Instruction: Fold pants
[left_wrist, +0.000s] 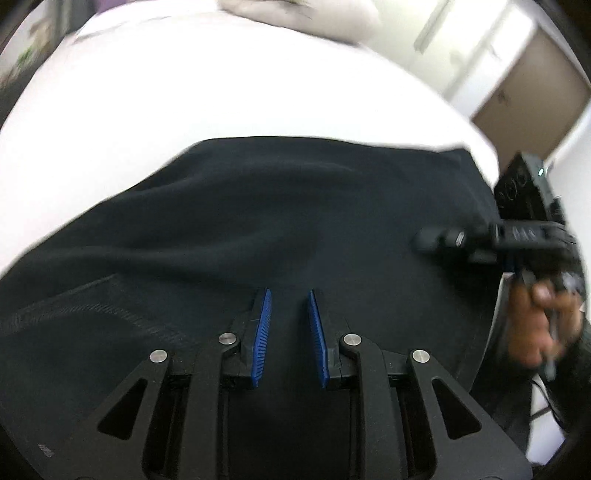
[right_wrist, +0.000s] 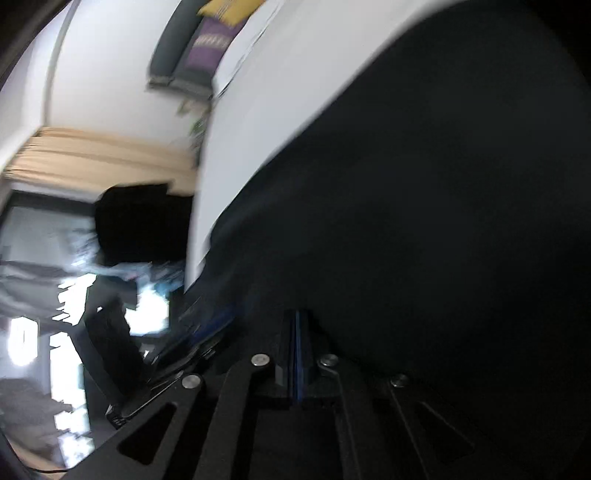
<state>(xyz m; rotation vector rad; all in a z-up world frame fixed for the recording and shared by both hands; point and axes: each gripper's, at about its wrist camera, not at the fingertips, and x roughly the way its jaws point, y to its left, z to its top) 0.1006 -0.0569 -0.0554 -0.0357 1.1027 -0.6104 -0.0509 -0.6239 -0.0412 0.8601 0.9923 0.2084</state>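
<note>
One pair of dark navy cloth pants (left_wrist: 280, 221) on white bed (left_wrist: 184, 103); left gripper (left_wrist: 290, 317) parted, empty; right gripper (right_wrist: 297, 325) pressed closed, hold uncertain. Fold pending; next, pinch an edge.

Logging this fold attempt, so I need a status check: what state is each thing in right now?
Pants: dark, spread on the white surface, wrinkled.
Left tool: open, blue pads apart over the pants.
Right tool: pads pressed together; whether cloth is caught between them is unclear in the blur.

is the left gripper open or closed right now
Open. In the left wrist view the left gripper shows a clear gap between its blue fingers, with the black pants visible through it and nothing pinched.
</note>
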